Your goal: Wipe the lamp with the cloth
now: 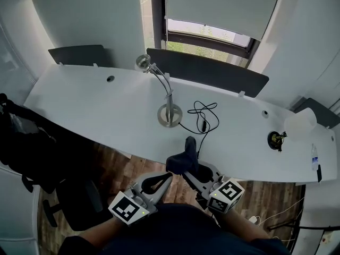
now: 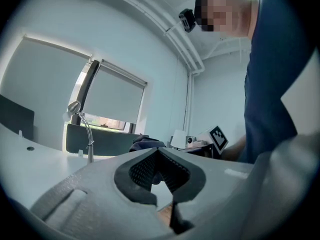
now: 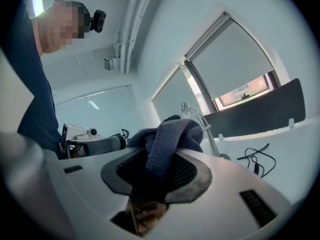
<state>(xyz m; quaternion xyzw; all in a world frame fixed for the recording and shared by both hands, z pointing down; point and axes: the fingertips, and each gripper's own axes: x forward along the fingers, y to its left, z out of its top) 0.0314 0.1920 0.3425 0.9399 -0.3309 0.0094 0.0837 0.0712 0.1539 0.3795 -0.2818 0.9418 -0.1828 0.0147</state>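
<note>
A silver gooseneck desk lamp (image 1: 169, 113) stands mid-desk on a round base, its small head (image 1: 142, 62) leaning back left. My right gripper (image 1: 187, 167) hovers in front of the desk's near edge, shut on a dark blue-grey cloth (image 1: 184, 157) that bunches up above the jaws. In the right gripper view the cloth (image 3: 170, 134) spills over the pads, and the lamp (image 3: 199, 118) rises behind it. My left gripper (image 1: 169, 176) sits just left of the right one, shut with nothing between its tips (image 2: 159, 152). The lamp (image 2: 80, 118) shows far off in the left gripper view.
The white curved desk (image 1: 101, 108) carries a tangled black cable (image 1: 204, 116) right of the lamp base, a grommet hole (image 1: 110, 78), and a white rounded object (image 1: 300, 124) at the far right. Dark partition panels (image 1: 212, 72) line the back. A black chair (image 1: 26, 145) stands left.
</note>
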